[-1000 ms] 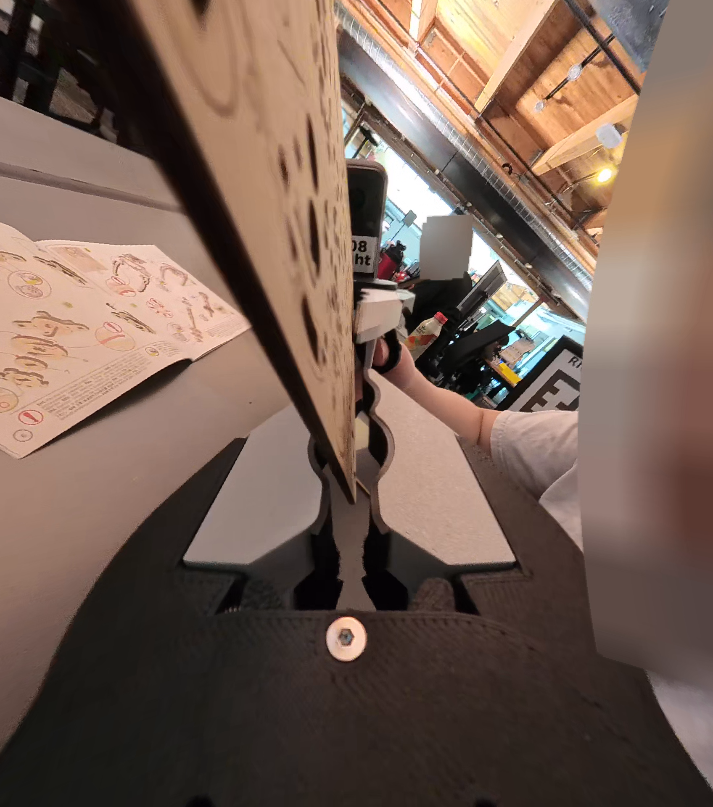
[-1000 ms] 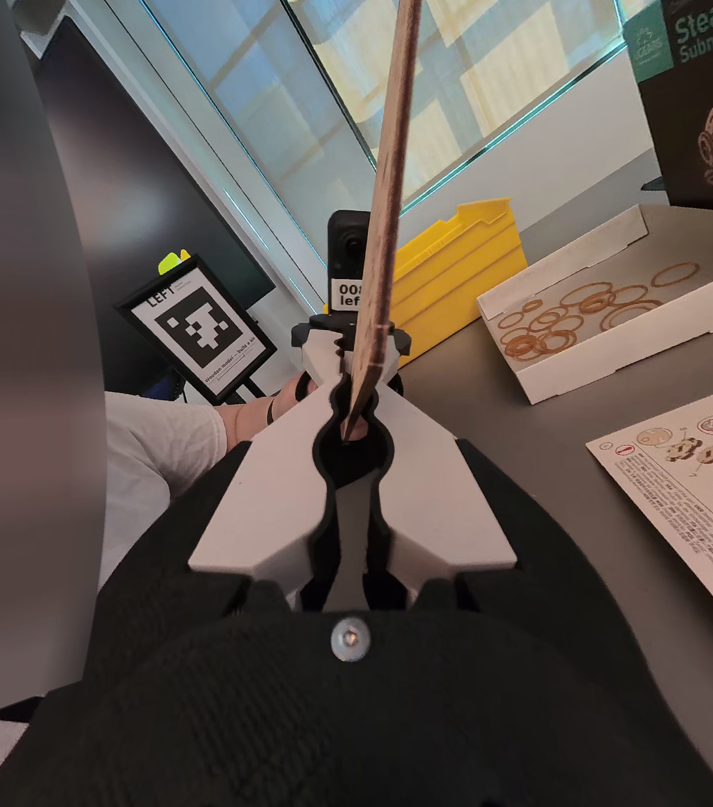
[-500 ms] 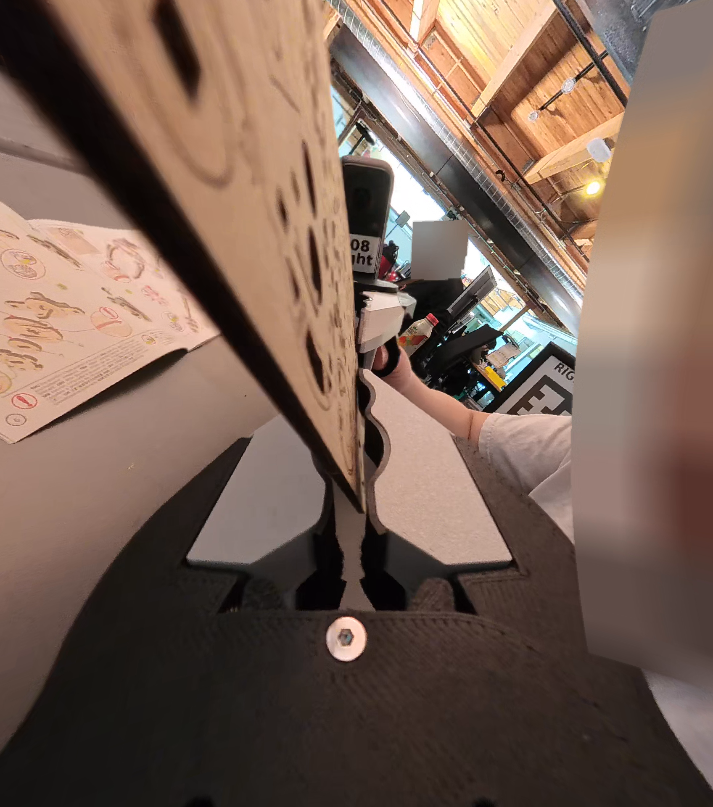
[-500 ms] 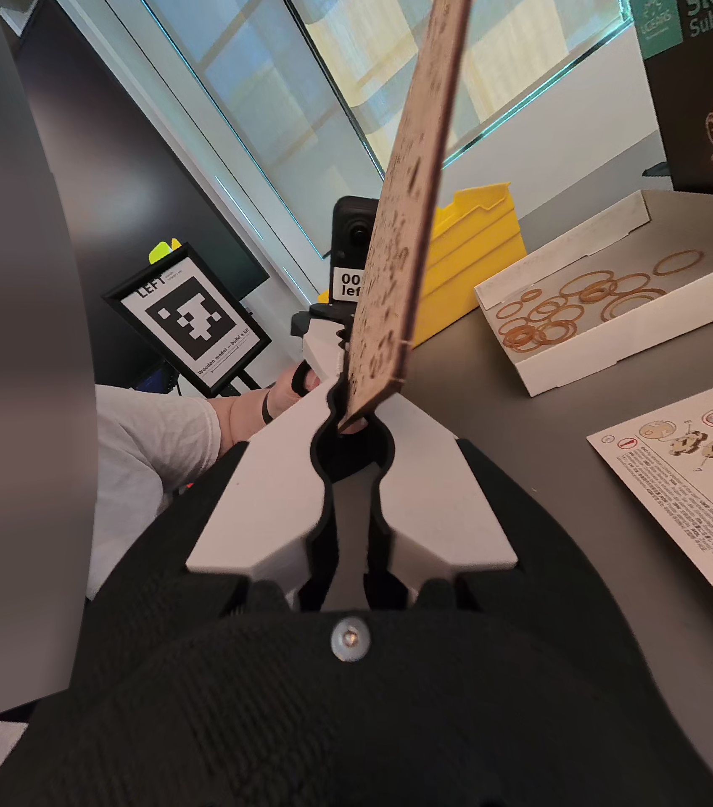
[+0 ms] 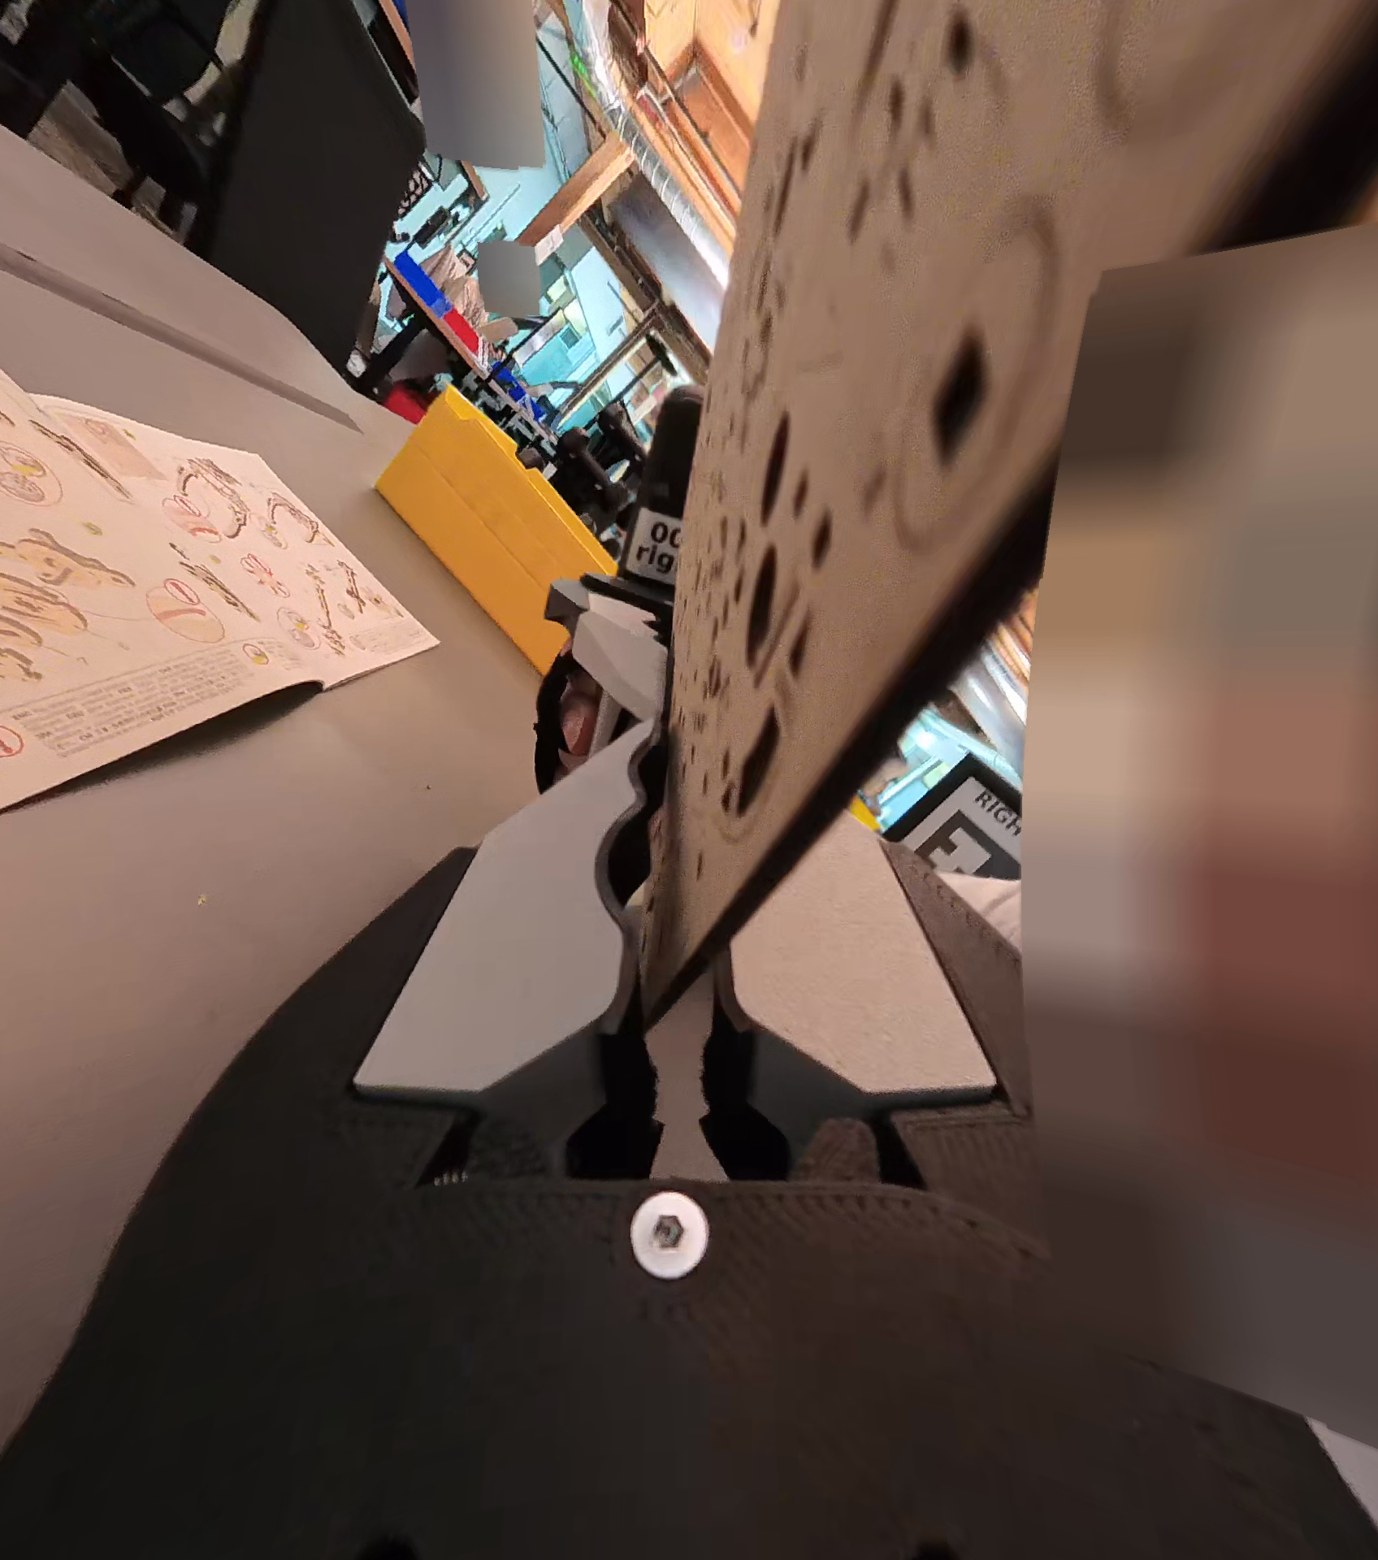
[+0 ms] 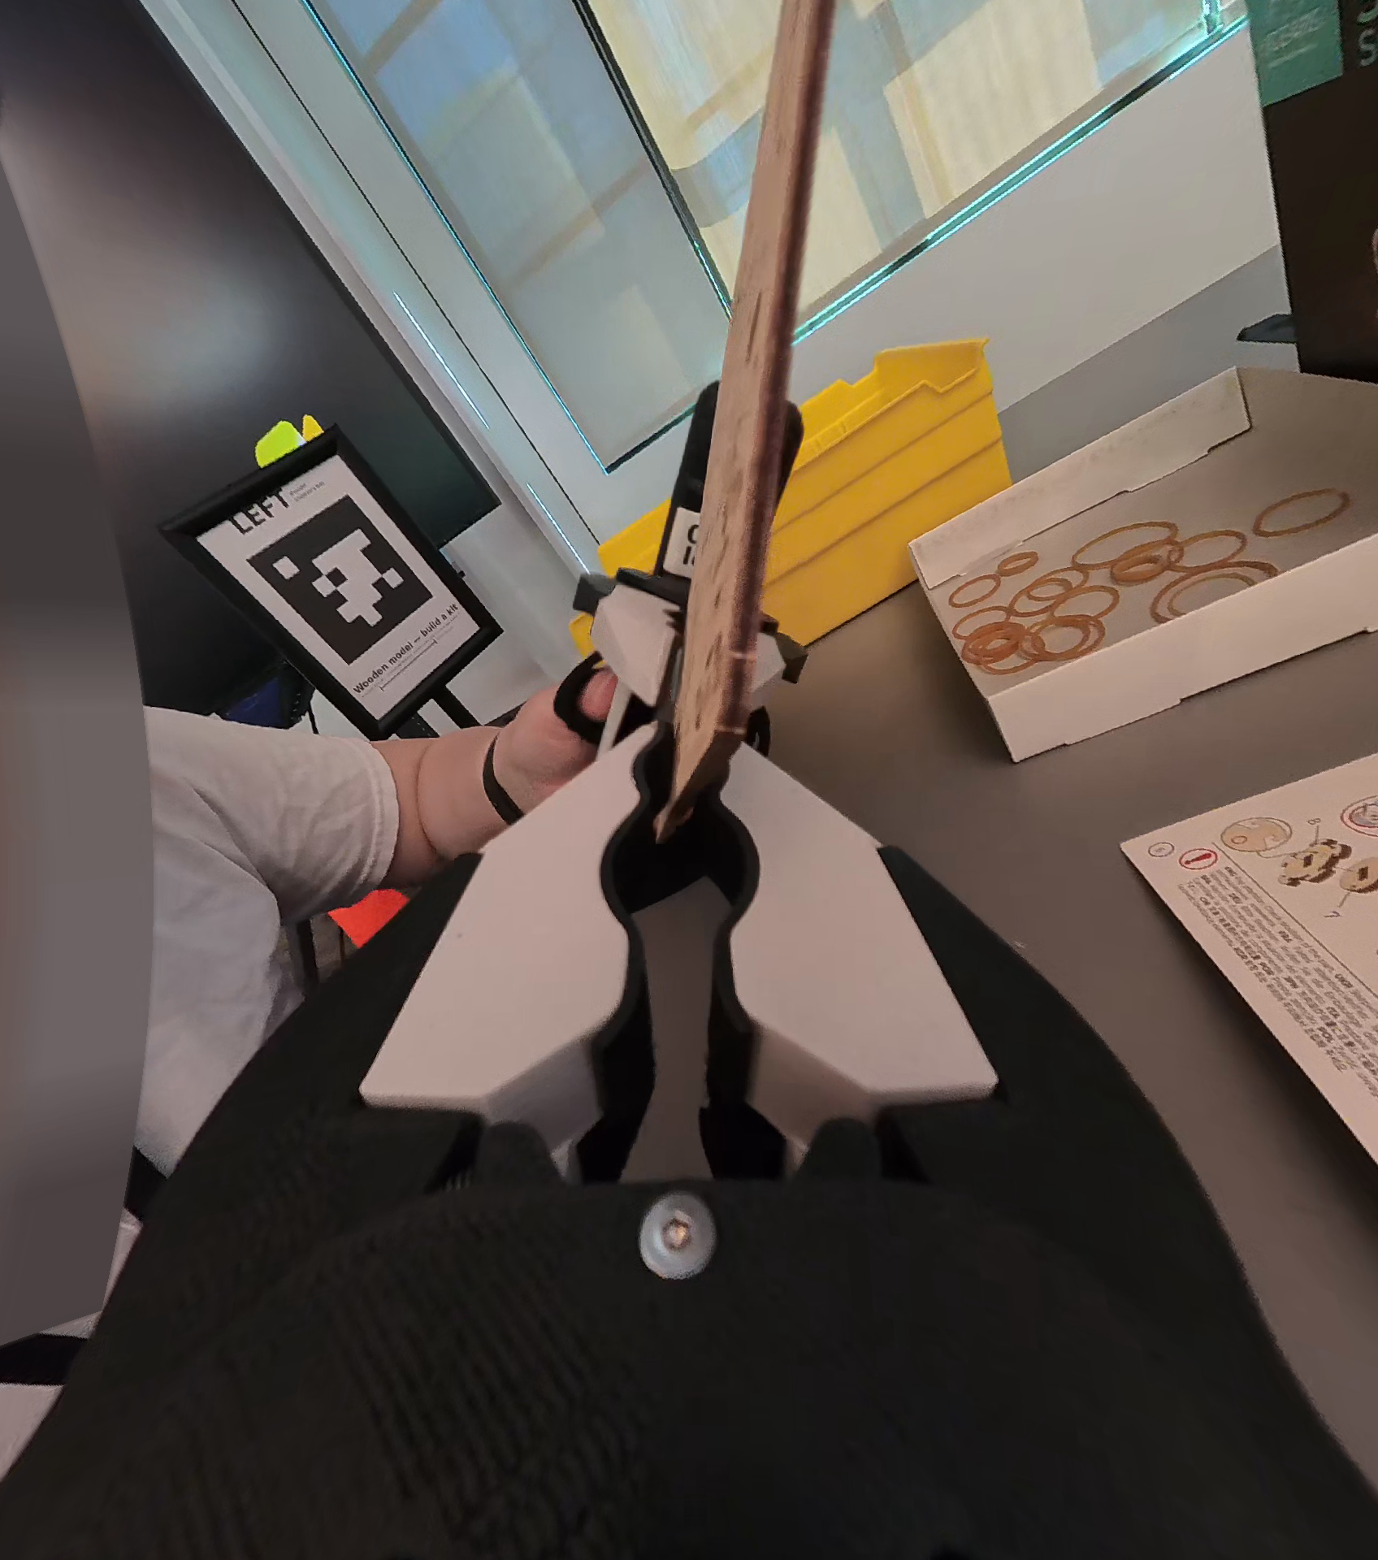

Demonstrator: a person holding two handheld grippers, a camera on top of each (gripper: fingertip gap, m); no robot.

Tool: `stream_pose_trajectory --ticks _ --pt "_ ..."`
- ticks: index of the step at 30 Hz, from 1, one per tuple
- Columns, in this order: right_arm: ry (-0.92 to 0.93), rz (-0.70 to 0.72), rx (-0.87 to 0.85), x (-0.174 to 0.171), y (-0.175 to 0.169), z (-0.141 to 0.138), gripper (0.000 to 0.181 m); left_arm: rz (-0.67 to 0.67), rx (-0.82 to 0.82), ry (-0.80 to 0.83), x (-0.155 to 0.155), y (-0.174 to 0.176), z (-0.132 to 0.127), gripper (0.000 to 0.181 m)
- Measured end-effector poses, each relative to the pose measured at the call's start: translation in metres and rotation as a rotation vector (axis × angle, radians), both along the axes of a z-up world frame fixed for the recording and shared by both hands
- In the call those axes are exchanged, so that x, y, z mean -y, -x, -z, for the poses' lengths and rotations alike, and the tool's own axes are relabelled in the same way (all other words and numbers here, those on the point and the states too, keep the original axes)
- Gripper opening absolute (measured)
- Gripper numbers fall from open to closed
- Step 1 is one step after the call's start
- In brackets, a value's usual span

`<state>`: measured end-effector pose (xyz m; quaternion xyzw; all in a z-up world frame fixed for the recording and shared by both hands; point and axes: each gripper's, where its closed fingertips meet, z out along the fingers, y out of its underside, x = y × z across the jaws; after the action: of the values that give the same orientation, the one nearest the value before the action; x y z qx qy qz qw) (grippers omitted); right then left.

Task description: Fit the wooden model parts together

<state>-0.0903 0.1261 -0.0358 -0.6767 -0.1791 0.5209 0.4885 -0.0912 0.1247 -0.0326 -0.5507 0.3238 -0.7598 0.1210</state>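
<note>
Gripping wooden sheet at opposite edges, both grippers, left and right, fingers clenched on it; held tilted above desk, probably for reaching its parts.

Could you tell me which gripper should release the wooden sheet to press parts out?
Probably the right. The right gripper pinches only a corner of the wooden sheet at its tips, while the left gripper holds it deeper between its fingers.
</note>
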Motion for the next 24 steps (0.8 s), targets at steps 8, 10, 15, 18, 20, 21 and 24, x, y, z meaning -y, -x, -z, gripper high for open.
stream_pose_trajectory --ticks 8,10,15,18,20,21,24 --pt "0.022 -0.002 -0.044 -0.0004 0.0013 -0.0006 0.002 -0.037 -0.01 -0.078 -0.0029 0.0004 0.0 0.0" --pt "0.023 0.002 -0.044 -0.0008 0.0008 -0.0004 0.002 -0.028 -0.005 -0.065 -0.0027 0.0005 -0.0003 0.004" --pt "0.03 0.007 -0.047 -0.0013 -0.0004 0.0001 0.002 -0.027 -0.004 -0.065 -0.0024 0.0 -0.0005 0.005" --pt "0.034 0.012 -0.046 -0.0021 -0.0007 0.0012 0.002 -0.029 -0.014 -0.074 -0.0029 0.0001 0.0002 0.005" --pt "0.037 0.014 -0.051 -0.0026 -0.0012 0.0014 0.002 -0.039 -0.024 -0.084 -0.0037 -0.0003 0.0021 0.003" --pt "0.038 0.015 -0.057 -0.0028 -0.0018 0.0009 0.002 -0.043 -0.031 -0.093 -0.0038 -0.0005 0.0033 0.002" --pt "0.045 0.011 -0.071 -0.0029 -0.0024 0.0006 0.002 -0.046 -0.041 -0.111 -0.0038 -0.0005 0.0045 0.001"
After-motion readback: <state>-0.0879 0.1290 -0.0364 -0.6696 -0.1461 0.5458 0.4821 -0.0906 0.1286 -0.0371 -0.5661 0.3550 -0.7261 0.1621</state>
